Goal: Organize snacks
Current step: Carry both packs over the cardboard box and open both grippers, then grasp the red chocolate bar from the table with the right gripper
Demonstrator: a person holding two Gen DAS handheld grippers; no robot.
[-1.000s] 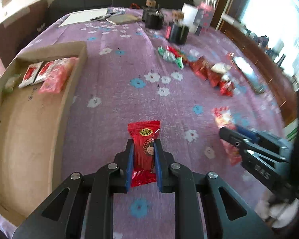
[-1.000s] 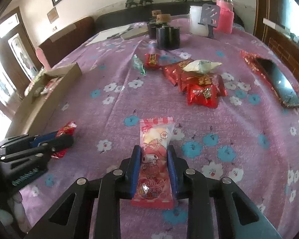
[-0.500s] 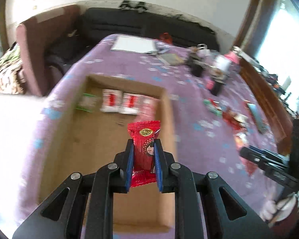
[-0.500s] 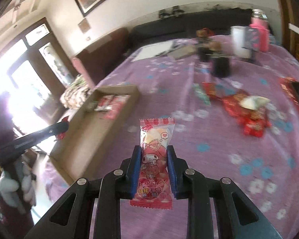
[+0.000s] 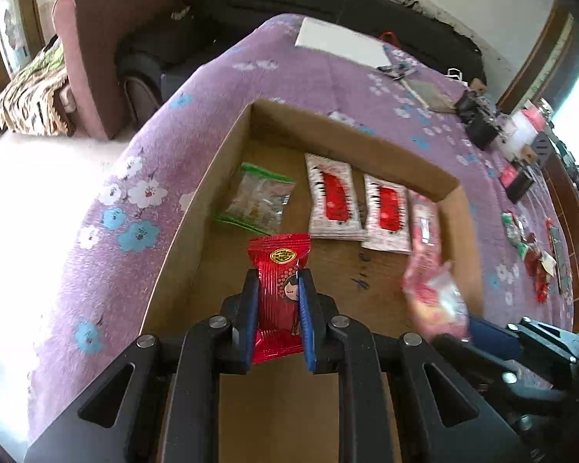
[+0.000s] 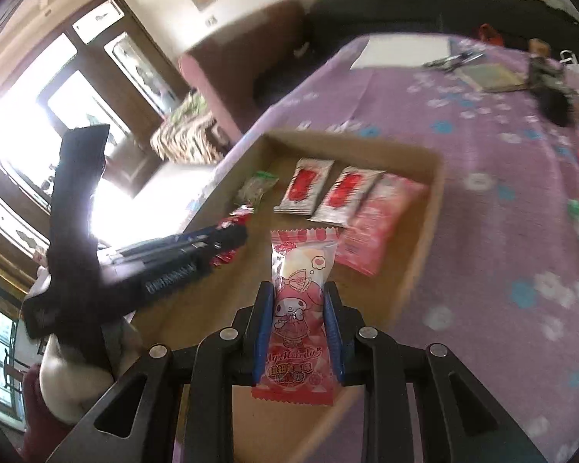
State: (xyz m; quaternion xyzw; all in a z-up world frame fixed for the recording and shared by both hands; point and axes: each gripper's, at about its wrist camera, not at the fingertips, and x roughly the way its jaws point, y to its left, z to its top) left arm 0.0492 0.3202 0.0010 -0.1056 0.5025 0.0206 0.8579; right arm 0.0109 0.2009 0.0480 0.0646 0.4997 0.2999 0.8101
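The left claw (image 5: 278, 316) is clamped on a red snack packet (image 5: 278, 293), its blue pads (image 5: 251, 308) pressing both sides, low in the middle of the left wrist view. Behind it lies the cardboard box (image 5: 351, 142) on the purple flowered bench (image 5: 96, 270). On the box floor, across the middle of the frame, sit a clear green-edged packet (image 5: 256, 198), two white-and-red sachets (image 5: 334, 202) side by side, and a pink packet (image 5: 424, 216) by the right wall.

The right claw (image 6: 299, 328) is closed tight on a pink cartoon-printed packet (image 6: 299, 316), low centre in the right wrist view, over the near end of the same box. More loose snacks (image 5: 532, 254) lie on the bench at the right edge of the left wrist view.
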